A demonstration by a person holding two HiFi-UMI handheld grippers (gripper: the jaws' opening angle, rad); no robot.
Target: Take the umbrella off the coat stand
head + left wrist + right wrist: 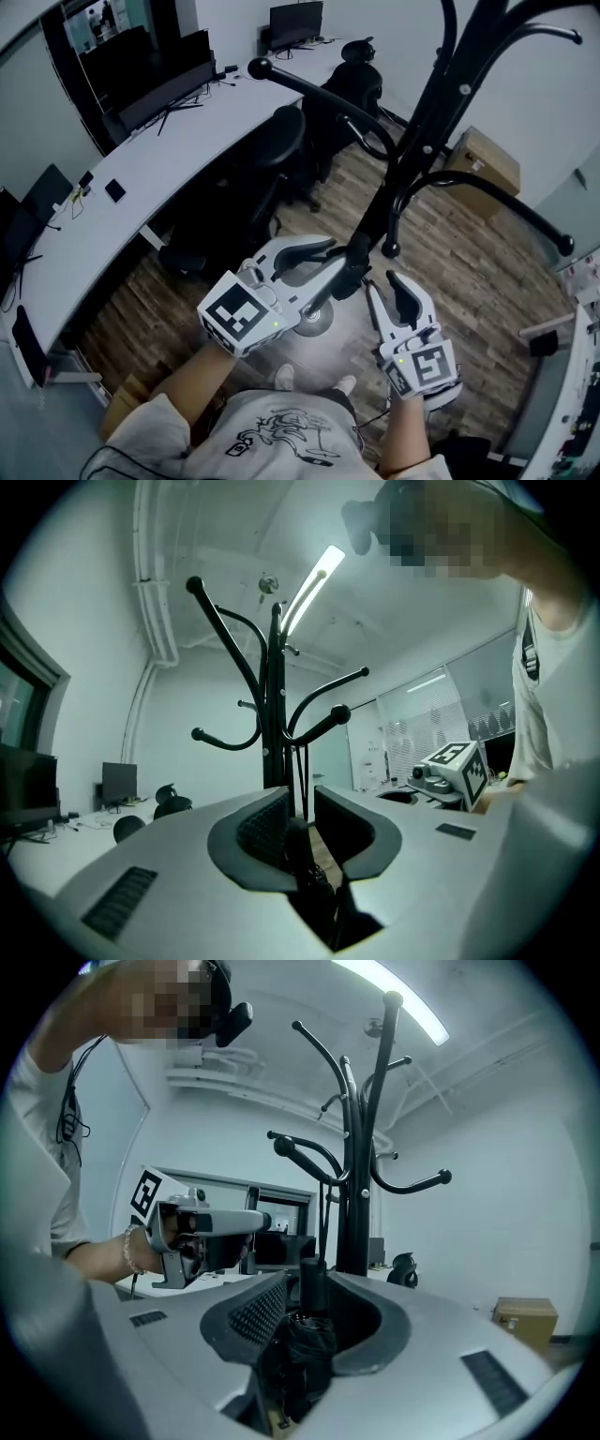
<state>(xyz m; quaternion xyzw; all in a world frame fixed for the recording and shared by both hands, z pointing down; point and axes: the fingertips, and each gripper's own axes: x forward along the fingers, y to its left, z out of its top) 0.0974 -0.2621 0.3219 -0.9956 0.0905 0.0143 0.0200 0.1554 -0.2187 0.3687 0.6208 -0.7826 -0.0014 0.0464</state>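
Observation:
The black coat stand (412, 141) rises just ahead of me, its pole (274, 714) straight beyond both sets of jaws. A folded black umbrella (349, 270) hangs close against it; a thin strap (300, 766) runs up to a hook. My left gripper (339, 262) points level at the stand, its jaws close together and shut on the umbrella (298, 850). To its right, my right gripper (389, 286) is also level. Its jaws stand open with the umbrella (309, 1335) and its stubby handle between them; I cannot tell whether the pads touch it.
The stand's round base (314, 323) sits on the wooden floor near my feet. A long curved white desk (187, 150) with monitors and several black office chairs (272, 159) fill the left. A cardboard box (483, 159) stands by the far wall. Curved hooks (281, 77) reach out overhead.

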